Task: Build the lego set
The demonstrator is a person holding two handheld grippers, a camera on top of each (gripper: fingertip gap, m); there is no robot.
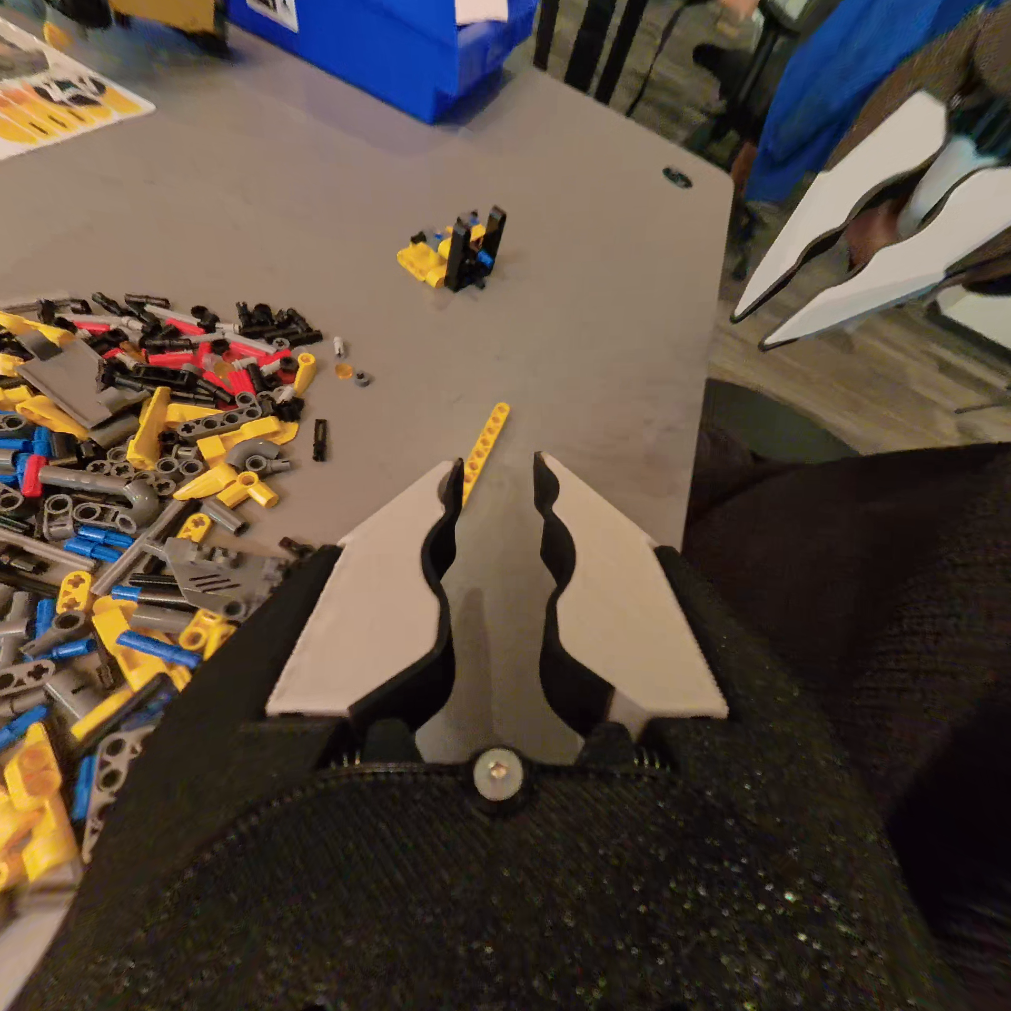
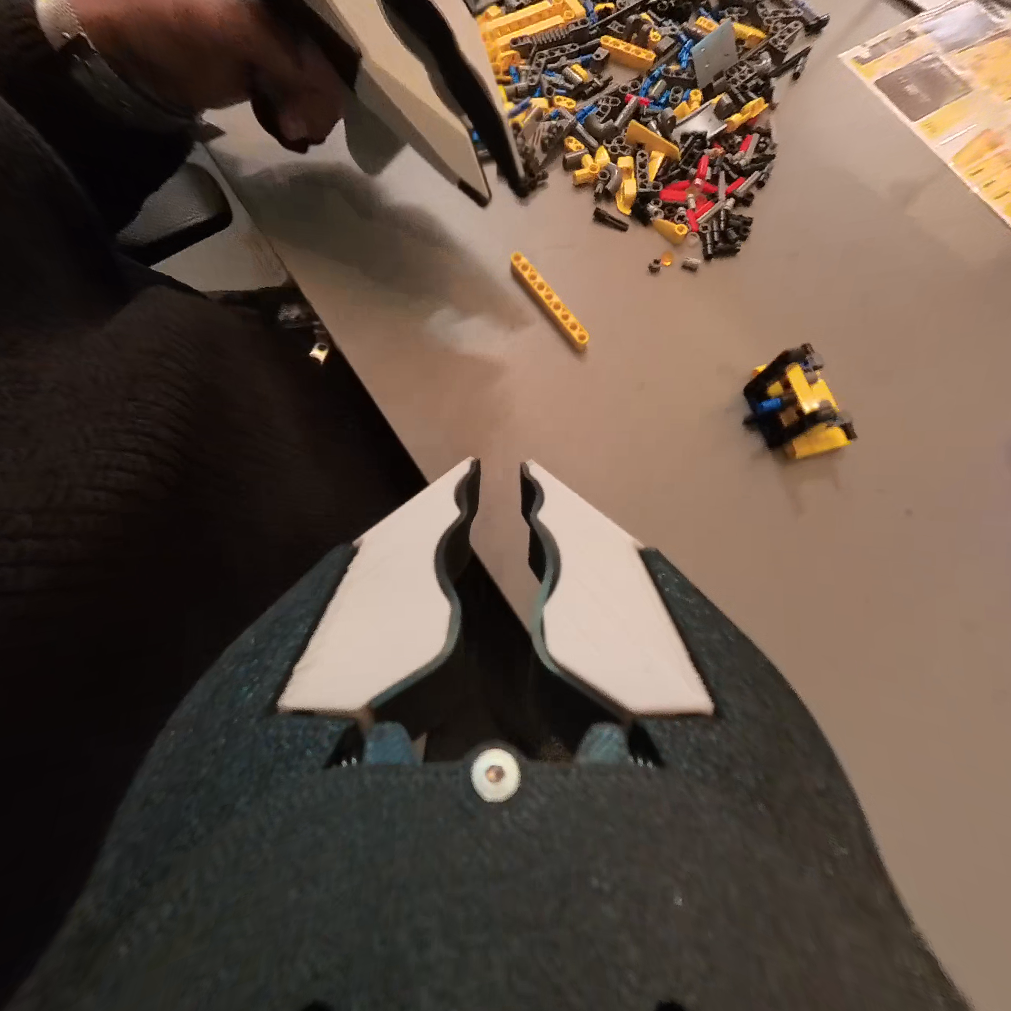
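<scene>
Left tool (image 1: 498,462): jaws wide apart, holding nothing, above the desk (image 1: 574,339).
Yellow beam (image 1: 488,444): flat on the desk at frame centre, near end hidden behind the left finger, long axis running up and slightly right.
Right tool (image 2: 500,465): jaws partly apart, empty.
Pile of parts (image 1: 137,470): left of frame.
Small model (image 1: 457,251): above the beam, well apart.

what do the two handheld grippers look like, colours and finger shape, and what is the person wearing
Both the left gripper and the right gripper have a black, grainy, speckled body, two pale grey tapered fingers with wavy black inner edges, and a silver screw at the centre base. The person wears a dark textured knit sleeve and a wristwatch.
</scene>
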